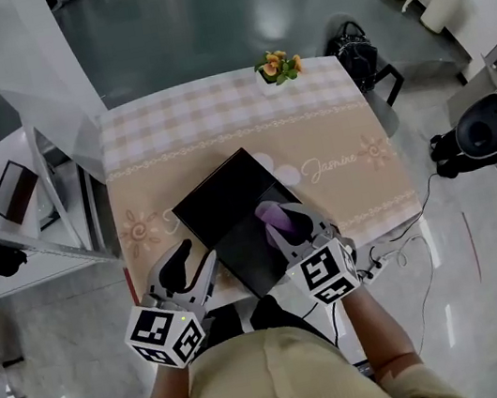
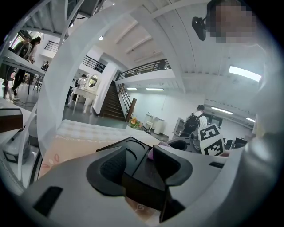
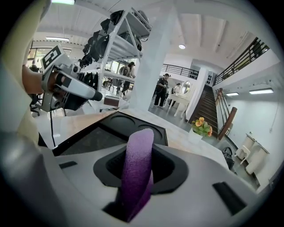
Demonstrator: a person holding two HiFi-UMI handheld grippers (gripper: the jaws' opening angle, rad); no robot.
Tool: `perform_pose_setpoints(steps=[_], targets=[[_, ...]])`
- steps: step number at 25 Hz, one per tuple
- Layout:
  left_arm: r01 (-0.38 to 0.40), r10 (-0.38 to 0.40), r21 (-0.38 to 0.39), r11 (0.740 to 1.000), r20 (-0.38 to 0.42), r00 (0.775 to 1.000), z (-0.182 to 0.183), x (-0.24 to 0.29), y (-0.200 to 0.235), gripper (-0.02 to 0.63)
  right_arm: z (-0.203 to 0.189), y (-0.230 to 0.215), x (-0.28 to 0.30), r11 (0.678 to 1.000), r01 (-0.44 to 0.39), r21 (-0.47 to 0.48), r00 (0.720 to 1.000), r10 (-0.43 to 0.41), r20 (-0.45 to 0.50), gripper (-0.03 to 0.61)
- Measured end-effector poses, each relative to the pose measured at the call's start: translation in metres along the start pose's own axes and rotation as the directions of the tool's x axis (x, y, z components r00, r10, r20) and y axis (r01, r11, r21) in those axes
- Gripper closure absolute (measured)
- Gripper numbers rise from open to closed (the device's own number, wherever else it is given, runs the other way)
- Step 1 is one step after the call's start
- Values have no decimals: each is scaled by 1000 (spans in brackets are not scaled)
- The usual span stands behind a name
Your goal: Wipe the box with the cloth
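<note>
A flat black box (image 1: pixel 225 202) lies open on the beige tablecloth (image 1: pixel 216 123), turned at an angle. My right gripper (image 1: pixel 283 220) hovers over the box's near right part, shut on a purple cloth (image 1: pixel 268 213). In the right gripper view the cloth (image 3: pixel 137 164) stands up between the jaws of the right gripper (image 3: pixel 137 177), with the box (image 3: pixel 120 128) and its round recesses just beyond. My left gripper (image 1: pixel 193 262) is at the box's near left edge. In the left gripper view the jaws of that gripper (image 2: pixel 144 166) close on the wall of the box (image 2: pixel 133 150).
A small pot of orange flowers (image 1: pixel 278 66) stands at the table's far edge. A black bag on a chair (image 1: pixel 357 55) sits beyond the far right corner. White shelving (image 1: pixel 27 185) runs along the left side. Cables (image 1: pixel 401 252) hang off the near right edge.
</note>
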State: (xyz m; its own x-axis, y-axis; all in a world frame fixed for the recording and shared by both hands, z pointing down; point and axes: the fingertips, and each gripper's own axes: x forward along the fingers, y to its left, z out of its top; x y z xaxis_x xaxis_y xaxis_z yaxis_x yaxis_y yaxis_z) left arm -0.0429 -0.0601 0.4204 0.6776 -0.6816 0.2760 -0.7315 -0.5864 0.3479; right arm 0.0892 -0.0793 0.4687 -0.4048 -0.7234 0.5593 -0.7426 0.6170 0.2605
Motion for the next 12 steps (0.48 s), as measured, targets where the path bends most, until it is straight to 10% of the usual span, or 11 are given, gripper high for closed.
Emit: perform_pose_setpoints(steps=[12], targets=[[-4, 5, -7, 1000, 8, 1000, 1, 0, 1, 423, -3, -22, 1, 993, 122, -3, 989, -121, -83, 454]])
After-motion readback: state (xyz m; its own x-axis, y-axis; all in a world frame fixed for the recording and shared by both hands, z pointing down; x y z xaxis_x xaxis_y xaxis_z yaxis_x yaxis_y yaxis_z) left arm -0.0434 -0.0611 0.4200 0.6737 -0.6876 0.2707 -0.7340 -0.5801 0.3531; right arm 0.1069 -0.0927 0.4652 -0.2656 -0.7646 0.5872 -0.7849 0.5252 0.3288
